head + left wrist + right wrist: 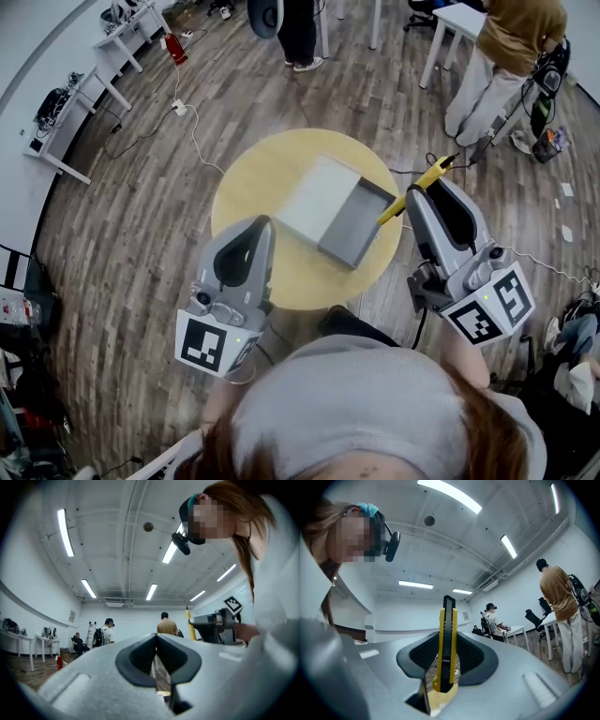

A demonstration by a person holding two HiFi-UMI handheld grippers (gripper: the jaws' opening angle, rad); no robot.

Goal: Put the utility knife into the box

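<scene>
I've got the yellow-and-black utility knife (448, 639) clamped in R tool (411, 194), L tool (156, 641) closed & empty; drop into grey open box (356, 223) not yet done.

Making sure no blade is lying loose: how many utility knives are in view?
1. The yellow utility knife is clamped in the right gripper, by the table's edge near the box. No other shows; far clutter could hide one.

Bright, even indoor light; fisheye views.
Ceiling strip lights (65, 531) glare white; shadows are faint; frame edges curve and darken; the left claw (156, 638) looms soft near the lens.
</scene>
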